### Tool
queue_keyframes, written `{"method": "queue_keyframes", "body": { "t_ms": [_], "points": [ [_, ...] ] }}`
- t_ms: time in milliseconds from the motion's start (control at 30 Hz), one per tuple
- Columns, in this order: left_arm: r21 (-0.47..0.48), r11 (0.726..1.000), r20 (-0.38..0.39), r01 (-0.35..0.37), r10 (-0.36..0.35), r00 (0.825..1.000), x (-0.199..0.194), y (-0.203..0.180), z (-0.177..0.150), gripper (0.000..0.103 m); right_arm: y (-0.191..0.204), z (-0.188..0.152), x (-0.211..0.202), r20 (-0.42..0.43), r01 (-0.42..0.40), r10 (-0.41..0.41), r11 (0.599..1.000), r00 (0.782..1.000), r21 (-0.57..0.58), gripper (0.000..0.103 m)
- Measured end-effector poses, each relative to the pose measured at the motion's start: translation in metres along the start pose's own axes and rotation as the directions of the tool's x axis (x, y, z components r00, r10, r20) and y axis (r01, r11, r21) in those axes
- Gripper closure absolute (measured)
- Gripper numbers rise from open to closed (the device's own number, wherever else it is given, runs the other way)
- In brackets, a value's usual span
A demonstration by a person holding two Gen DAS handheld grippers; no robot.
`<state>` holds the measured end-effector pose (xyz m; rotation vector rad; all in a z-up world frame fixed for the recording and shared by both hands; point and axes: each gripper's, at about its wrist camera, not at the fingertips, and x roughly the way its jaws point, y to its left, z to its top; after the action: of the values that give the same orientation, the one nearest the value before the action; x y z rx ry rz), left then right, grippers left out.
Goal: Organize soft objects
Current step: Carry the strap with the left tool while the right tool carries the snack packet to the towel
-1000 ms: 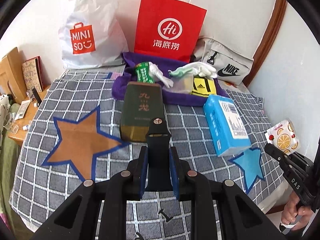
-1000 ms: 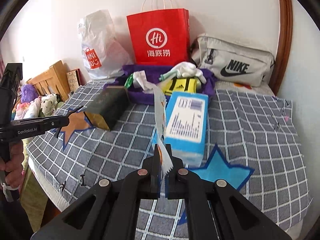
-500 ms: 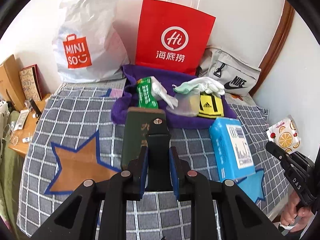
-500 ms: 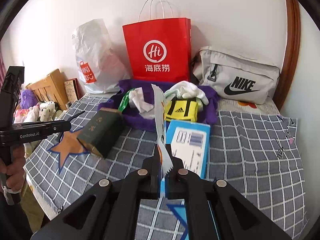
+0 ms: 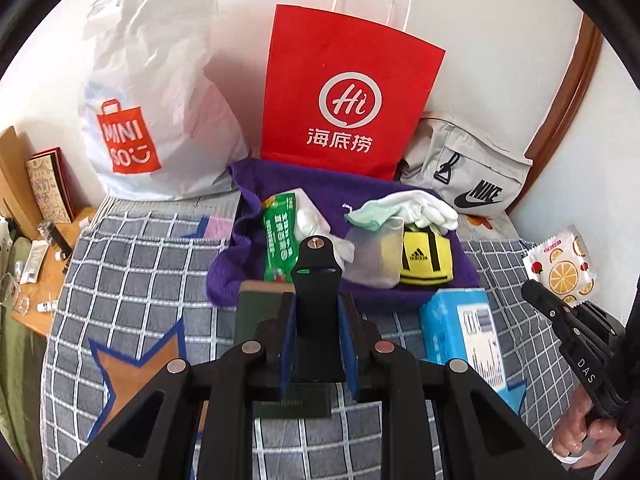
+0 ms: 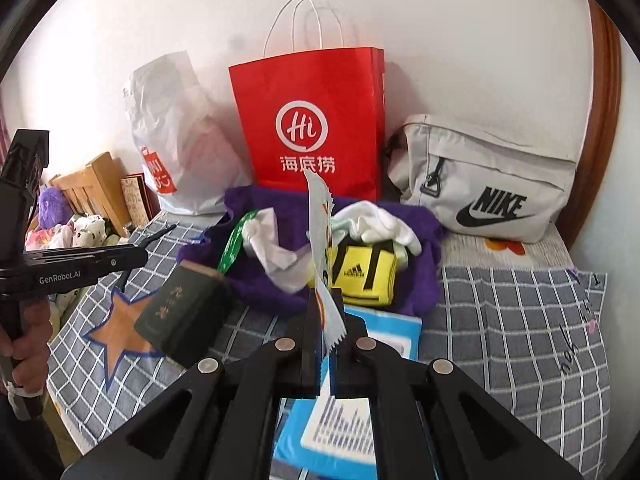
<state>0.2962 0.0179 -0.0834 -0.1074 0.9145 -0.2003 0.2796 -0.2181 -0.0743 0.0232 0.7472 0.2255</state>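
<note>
My left gripper [image 5: 316, 340] is shut on a black strap-like piece [image 5: 316, 276] that sticks up between its blue pads. It hovers over a dark green box [image 5: 256, 316] lying on the checked bedspread [image 5: 140, 264]. My right gripper [image 6: 325, 344] is shut on a white snack packet [image 6: 320, 240], seen edge-on; in the left wrist view the snack packet [image 5: 562, 266] shows orange slices. Ahead lies a purple cloth [image 5: 312, 184] carrying a green packet [image 5: 280, 236], white gloves [image 5: 420, 208], a clear pouch [image 5: 376, 256] and a yellow Adidas item [image 5: 426, 258].
A red paper bag [image 5: 344, 100], a white Miniso bag [image 5: 152, 100] and a grey Nike bag [image 5: 472, 172] stand against the wall. A blue tissue pack [image 5: 460, 332] lies right of the green box. A wooden side table [image 5: 44, 264] with small items sits left of the bed.
Both grippers have moved forward toward the purple cloth and the bags, which now look nearer. Each keeps the same hold.
</note>
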Motion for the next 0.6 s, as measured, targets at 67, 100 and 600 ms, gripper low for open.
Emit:
{"method": "queue_keyframes", "body": {
  "t_ms": [67, 100, 600],
  "points": [
    [0.0, 1.0, -0.002, -0.002, 0.002, 1.0, 0.005, -0.001, 0.006, 0.083, -0.001, 0.007, 0.006, 0.002, -0.001, 0.001, 1.0, 1.0, -0.002, 0.1],
    [0.001, 1.0, -0.002, -0.005, 0.005, 1.0, 0.008, -0.001, 0.01, 0.083, -0.002, 0.011, 0.011, 0.004, -0.002, 0.002, 1.0, 1.0, -0.004, 0.1],
    [0.0, 1.0, -0.011, -0.013, 0.013, 1.0, 0.049, 0.005, 0.055, 0.083, -0.009, 0.055, 0.073, -0.017, -0.03, 0.03, 1.0, 0.999, -0.008, 0.1]
  ]
}}
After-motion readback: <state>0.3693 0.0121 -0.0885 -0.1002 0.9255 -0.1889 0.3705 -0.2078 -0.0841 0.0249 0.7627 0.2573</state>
